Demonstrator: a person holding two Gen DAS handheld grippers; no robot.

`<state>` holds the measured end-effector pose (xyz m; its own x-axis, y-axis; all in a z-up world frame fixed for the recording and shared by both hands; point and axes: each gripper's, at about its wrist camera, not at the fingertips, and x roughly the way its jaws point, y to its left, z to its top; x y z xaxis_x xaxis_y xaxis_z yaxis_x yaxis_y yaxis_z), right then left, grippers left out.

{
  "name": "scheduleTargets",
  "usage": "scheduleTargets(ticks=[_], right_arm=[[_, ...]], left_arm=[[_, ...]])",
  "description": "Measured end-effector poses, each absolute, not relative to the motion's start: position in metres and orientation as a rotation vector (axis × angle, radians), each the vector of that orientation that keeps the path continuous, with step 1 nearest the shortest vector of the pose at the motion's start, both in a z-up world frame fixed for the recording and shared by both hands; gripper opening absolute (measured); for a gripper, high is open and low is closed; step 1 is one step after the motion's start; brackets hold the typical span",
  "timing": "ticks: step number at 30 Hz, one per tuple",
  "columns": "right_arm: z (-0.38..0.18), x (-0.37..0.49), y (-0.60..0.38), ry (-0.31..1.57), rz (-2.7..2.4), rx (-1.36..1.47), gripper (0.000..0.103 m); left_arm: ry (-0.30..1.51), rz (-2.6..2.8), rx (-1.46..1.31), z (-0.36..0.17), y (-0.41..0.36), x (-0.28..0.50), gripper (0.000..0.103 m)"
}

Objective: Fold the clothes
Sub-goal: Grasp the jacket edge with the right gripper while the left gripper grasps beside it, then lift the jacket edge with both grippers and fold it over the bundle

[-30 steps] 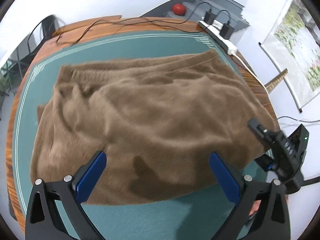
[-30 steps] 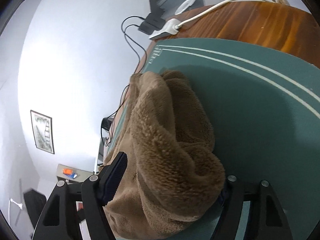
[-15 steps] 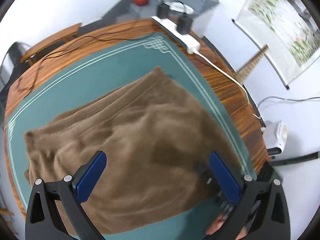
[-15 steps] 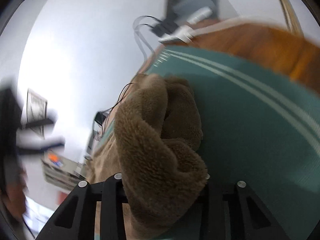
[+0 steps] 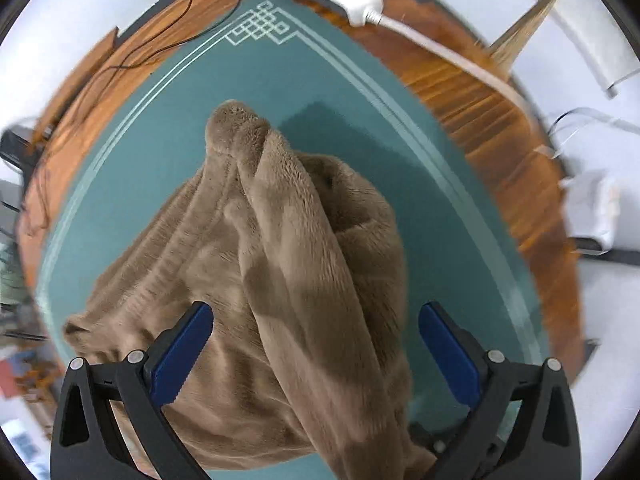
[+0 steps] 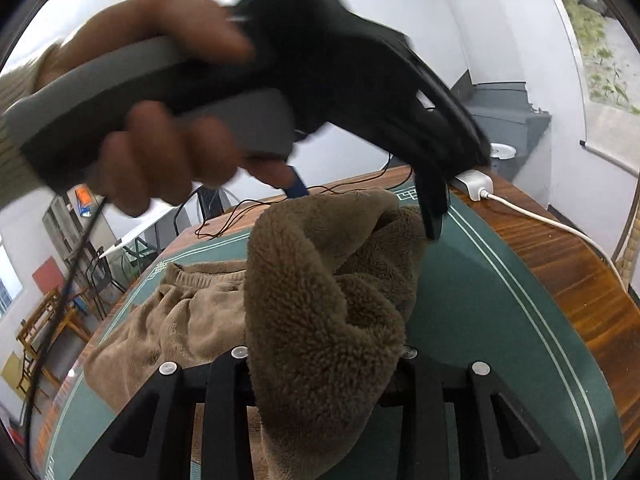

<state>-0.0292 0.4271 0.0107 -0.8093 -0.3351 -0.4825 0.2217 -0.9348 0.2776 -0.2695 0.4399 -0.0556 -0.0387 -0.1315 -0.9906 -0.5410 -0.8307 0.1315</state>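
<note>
Since a second ago the brown fleece garment [image 5: 280, 264] has gone from lying spread flat to being gathered and lifted at one corner, and the left gripper [image 5: 316, 354] has swung across the worktop [image 5: 500, 120] so that the knot-patterned corner of the green mat [image 5: 260, 28] now sits at the top of its view. Most of the garment still lies on the mat in rumpled folds, while one thick fold rises from it and runs down between the left fingers [image 5: 182, 354] toward the bottom edge of that view, touching neither blue pad; these fingers stand wide apart and grip nothing. In the right wrist view the right gripper [image 6: 324, 356] has closed since then and is clamped on a bunched wad of the garment [image 6: 320, 300], which fills the narrow gap between its black fingers [image 6: 228, 384] and bulges up above them, the rest trailing off to the left onto the mat [image 6: 500, 300]. Above that wad, a hand [image 6: 160, 160] holds the left gripper's handle, its fingertips pointing down just over the raised fold. A white power strip [image 6: 474, 182] lies at the far edge of the worktop.
</note>
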Motion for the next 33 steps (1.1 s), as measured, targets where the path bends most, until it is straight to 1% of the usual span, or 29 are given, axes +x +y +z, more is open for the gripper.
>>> scheduleTargets(ticks=[2, 4, 5, 6, 8, 12, 15, 21, 23, 26, 30, 33], right_arm=[[0.010, -0.030, 0.425, -0.296, -2.720, 0.782, 0.035], [0.008, -0.033, 0.423, -0.285, -2.723, 0.783, 0.035], [0.009, -0.032, 0.422, -0.279, -2.724, 0.785, 0.035], [0.008, -0.035, 0.421, -0.274, -2.725, 0.788, 0.035], [0.007, -0.040, 0.418, -0.263, -2.727, 0.797, 0.035], [0.012, -0.035, 0.416, -0.257, -2.733, 0.813, 0.035], [0.019, -0.037, 0.411, -0.258, -2.745, 0.807, 0.035], [0.043, -0.027, 0.390, -0.264, -2.775, 0.757, 0.035], [0.058, -0.025, 0.374, -0.247, -2.781, 0.725, 0.035], [0.072, -0.026, 0.343, -0.207, -2.780, 0.679, 0.035], [0.085, -0.020, 0.286, -0.135, -2.747, 0.636, 0.035], [0.090, -0.012, 0.236, -0.076, -2.709, 0.624, 0.035]], left_arm=[[0.790, 1.947, -1.954, -0.066, 0.445, -0.271, 0.103], [0.807, 1.942, -1.964, -0.074, 0.447, -0.271, 0.101], [0.808, 1.935, -1.963, -0.076, 0.447, -0.271, 0.091], [0.811, 1.924, -1.964, -0.078, 0.447, -0.270, 0.073], [0.780, 1.902, -1.979, -0.081, 0.444, -0.268, 0.055], [0.704, 1.916, -1.946, -0.072, 0.435, -0.265, 0.040], [0.594, 1.932, -1.922, -0.056, 0.420, -0.265, 0.036], [0.328, 1.962, -1.841, -0.008, 0.355, -0.261, 0.035], [0.275, 1.975, -1.804, 0.012, 0.333, -0.263, 0.035], [0.168, 1.994, -1.747, 0.040, 0.281, -0.258, 0.035], [0.013, 2.003, -1.696, 0.063, 0.197, -0.260, 0.035], [-0.081, 2.010, -1.669, 0.063, 0.136, -0.257, 0.035]])
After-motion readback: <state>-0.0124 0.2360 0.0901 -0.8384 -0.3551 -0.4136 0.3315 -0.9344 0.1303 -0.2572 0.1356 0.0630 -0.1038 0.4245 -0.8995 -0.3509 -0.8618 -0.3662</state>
